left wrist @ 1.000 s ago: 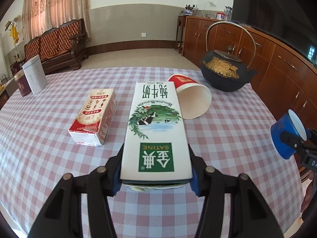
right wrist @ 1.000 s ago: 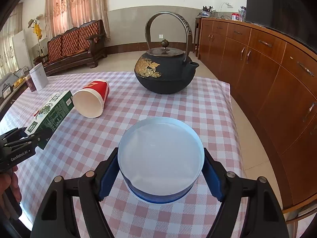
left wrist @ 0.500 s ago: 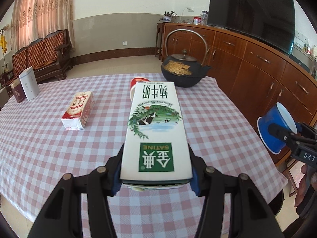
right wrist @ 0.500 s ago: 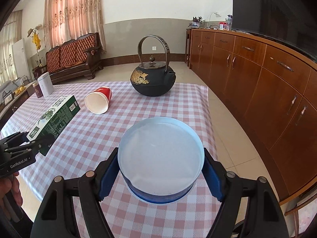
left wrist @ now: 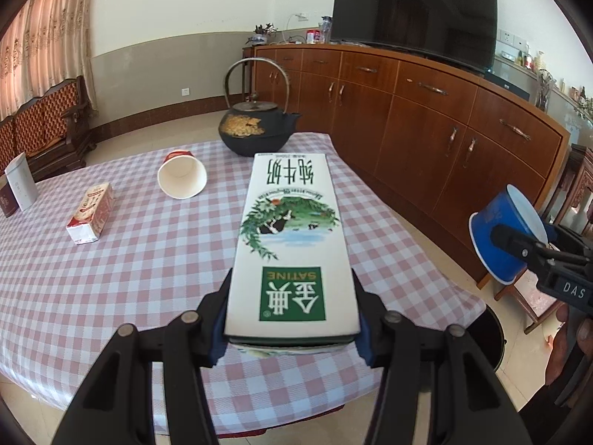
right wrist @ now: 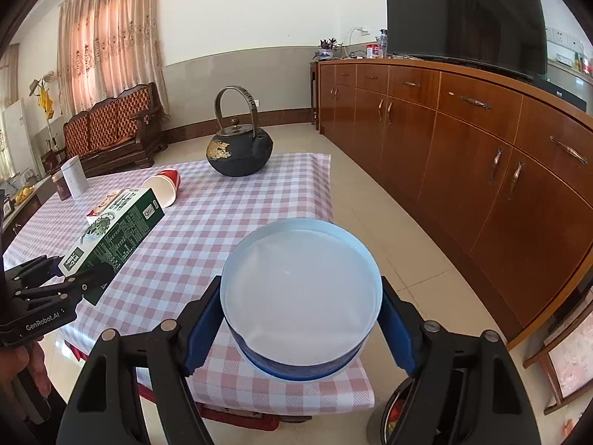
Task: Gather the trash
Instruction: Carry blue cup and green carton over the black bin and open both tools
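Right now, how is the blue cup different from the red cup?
The blue cup is blue outside; the red cup is red with a white inside. The blue cup is held up in the right gripper, off the table; the red cup lies tipped on its side on the checked tablecloth, with nothing holding it. Both are round, open-topped cups.

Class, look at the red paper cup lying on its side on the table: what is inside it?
The red paper cup shows a bare white inner wall through its open mouth; nothing visible inside. Its very bottom is shadowed.
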`<state>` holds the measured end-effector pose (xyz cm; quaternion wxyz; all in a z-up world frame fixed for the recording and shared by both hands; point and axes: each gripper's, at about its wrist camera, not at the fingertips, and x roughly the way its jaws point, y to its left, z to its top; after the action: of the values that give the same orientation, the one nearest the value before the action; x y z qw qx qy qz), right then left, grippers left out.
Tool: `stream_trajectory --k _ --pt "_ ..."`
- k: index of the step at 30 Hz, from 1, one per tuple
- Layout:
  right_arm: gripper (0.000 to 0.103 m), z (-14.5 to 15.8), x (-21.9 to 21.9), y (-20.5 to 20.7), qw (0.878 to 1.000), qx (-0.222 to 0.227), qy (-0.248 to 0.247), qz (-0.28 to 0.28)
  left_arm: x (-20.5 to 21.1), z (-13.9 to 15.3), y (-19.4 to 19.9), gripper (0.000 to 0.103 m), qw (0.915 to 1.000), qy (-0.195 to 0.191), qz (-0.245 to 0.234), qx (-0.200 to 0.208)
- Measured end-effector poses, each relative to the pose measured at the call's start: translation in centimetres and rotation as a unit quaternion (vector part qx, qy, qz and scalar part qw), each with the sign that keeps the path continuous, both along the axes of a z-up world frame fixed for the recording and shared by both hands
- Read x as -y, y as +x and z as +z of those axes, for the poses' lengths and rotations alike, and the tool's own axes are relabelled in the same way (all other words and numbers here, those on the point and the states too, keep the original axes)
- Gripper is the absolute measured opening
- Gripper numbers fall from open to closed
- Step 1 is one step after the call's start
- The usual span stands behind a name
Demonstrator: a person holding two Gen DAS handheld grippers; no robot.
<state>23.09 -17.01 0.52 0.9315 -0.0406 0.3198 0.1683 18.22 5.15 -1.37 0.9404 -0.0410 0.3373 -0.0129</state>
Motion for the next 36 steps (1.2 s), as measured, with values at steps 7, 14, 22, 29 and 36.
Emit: stream_trajectory --k 7,14,22,29,36 --pt "0.079 0.0 3.5 -1.8 1.0 0.002 0.001 -0.03 4.2 0.4 -0.4 0.055 0.9989 0.006 -0.046 0.003" --pt "0.079 -0.5 7.8 -3.2 0.998 -0.004 0.001 -0.069 8.5 0.0 -0.3 0.055 0.9956 0.009 -0.093 -0.002" --pt "0.079 -2.0 13.3 -4.6 0.993 -0.02 -0.004 -0.112 13.6 -0.6 -0.1 0.055 0.9889 0.012 -0.148 -0.011" --pt "0.079 -3.6 17.1 -5.5 0.989 -0.034 -0.016 -0.143 17.2 -1.4 0.3 0.055 0.9821 0.014 -0.186 -0.023" --pt "0.079 -5.7 20.3 -5.3 0.984 -0.058 -0.028 -0.165 21.2 -3.2 0.5 0.055 0.9726 0.019 -0.227 -0.046"
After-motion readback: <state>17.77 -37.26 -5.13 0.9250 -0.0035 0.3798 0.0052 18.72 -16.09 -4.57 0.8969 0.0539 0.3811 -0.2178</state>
